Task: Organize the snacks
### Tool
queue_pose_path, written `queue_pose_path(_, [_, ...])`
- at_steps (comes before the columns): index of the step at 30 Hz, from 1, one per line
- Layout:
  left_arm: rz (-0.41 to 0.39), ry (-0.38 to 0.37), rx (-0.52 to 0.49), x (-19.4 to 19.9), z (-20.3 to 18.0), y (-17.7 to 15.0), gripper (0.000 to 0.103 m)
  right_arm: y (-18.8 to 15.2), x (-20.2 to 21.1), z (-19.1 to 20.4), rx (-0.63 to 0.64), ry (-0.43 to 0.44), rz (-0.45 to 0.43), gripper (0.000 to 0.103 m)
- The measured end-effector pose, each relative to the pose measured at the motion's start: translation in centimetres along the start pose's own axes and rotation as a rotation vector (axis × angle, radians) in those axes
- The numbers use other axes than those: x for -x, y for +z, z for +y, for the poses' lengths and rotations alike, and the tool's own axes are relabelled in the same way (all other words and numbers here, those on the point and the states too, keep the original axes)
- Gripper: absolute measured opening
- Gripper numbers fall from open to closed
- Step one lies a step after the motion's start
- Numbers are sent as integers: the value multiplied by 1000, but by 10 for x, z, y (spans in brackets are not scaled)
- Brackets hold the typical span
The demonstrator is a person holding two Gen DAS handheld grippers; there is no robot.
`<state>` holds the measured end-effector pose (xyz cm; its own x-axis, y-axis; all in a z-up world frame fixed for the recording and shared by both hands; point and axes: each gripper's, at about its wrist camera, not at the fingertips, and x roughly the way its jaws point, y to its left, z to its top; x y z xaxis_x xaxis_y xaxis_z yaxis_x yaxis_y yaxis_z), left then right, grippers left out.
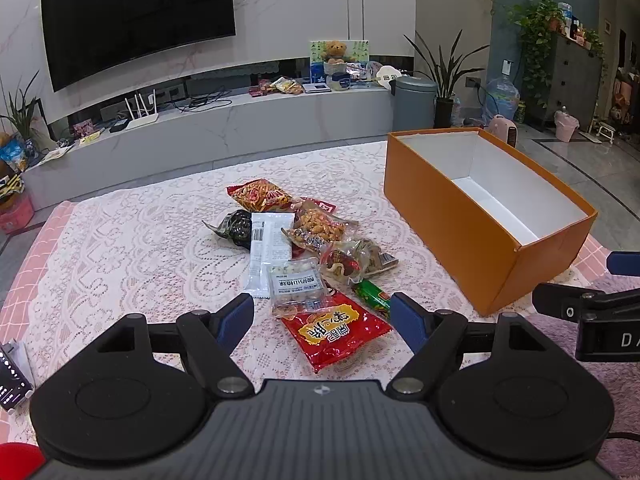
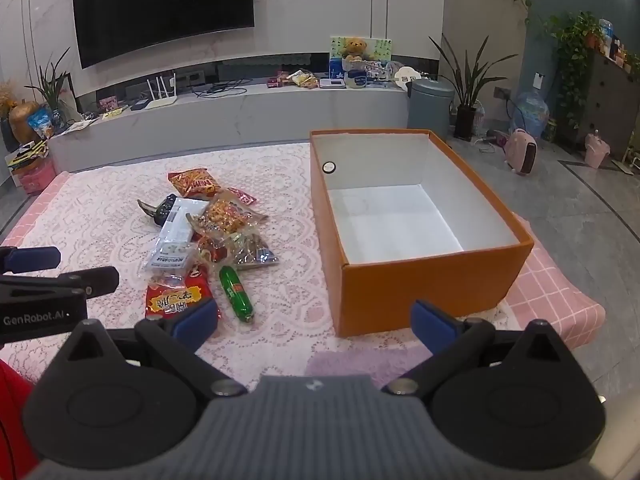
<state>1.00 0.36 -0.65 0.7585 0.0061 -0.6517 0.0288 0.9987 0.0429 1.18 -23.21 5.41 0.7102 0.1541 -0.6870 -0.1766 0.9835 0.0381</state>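
Orange box [image 2: 420, 292] at two o'clock sat empty; every snack in the pile [image 1: 304, 248] remained, both my jaws wide open, holding nothing.

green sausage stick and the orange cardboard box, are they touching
Apart. The right wrist view shows the green sausage stick lying on bare lace cloth, well left of the orange cardboard box.

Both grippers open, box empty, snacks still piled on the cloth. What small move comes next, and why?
Probably ease the left gripper down onto the red packet: it lies nearest, already between the open jaws, at the pile's edge. The orange box stands empty beside it.
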Motion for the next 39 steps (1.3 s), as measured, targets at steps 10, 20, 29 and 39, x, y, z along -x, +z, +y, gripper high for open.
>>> queue_pose_path(10, [6,-2,10,-4,3,-1,91,-2,-4,3,0,5,12,100])
queue_pose_path(20, [0,-17,13,-5,-1,3,91,0,-6,3,-3,2,13,100])
queue_pose_path(29, [5,-23,13,-8,-3,3,91,0,-9,3,-9,0,21,100])
queue_pose_path(39, [5,-24,13,-8,-3,3,91,1,-10,4,-9,-1,21,100])
